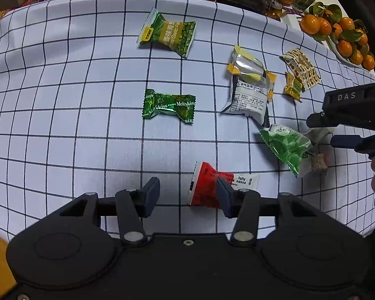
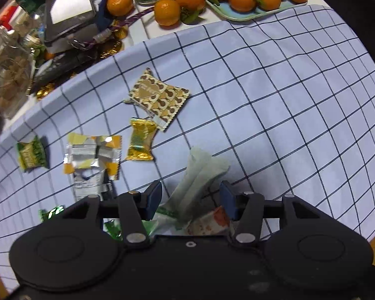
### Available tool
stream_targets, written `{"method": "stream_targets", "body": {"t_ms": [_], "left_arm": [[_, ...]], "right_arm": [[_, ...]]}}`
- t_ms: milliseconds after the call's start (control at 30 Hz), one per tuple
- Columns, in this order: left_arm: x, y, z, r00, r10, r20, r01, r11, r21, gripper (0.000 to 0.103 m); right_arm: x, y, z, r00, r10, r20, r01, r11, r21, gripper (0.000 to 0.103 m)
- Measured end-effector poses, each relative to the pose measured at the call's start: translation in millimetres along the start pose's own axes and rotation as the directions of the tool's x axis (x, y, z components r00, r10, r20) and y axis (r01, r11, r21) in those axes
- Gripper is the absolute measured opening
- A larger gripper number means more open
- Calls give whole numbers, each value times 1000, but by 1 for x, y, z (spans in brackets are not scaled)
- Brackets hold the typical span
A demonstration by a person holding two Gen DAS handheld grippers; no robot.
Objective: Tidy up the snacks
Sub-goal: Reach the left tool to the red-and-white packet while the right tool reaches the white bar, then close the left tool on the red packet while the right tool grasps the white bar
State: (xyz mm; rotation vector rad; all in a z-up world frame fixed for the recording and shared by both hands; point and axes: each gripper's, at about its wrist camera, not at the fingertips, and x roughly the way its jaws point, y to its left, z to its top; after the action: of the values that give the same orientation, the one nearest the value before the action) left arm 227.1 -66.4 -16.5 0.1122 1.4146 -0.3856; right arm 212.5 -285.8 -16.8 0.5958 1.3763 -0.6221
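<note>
The left gripper stood wide open over the red plastic snack packet; the right gripper, also wide, straddled a pale green-and-white wrapper on the blue checked cloth.

Nine wrapped snacks scattered flat across checked cloth

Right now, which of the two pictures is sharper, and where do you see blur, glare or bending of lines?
Left wrist view: sharp, the print on the green foil Meltykiss candy is readable; glare on the silver foil packet with yellow ends; the lines of the blue checked cloth bow outward. Right wrist view: softer, the small green and yellow snack packet is smeared, and the grid curves strongly.
</note>
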Motion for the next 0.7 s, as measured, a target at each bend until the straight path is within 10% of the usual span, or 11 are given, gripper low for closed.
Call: {"method": "stream_targets", "body": {"t_ms": [100, 267, 700], "left_arm": [[2, -1, -2, 1000, -7, -5, 7, 1000, 10, 56], [7, -9, -7, 999, -31, -9, 31, 998, 49, 56], [23, -34, -11, 1000, -15, -5, 15, 998, 56, 57]], "right_arm": [[9, 5, 1, 1000, -6, -15, 6, 1000, 0, 54], [20, 10, 2, 999, -9, -50, 8, 1000, -10, 23], [-31, -10, 0, 989, 129, 67, -127, 991, -36, 21]]}}
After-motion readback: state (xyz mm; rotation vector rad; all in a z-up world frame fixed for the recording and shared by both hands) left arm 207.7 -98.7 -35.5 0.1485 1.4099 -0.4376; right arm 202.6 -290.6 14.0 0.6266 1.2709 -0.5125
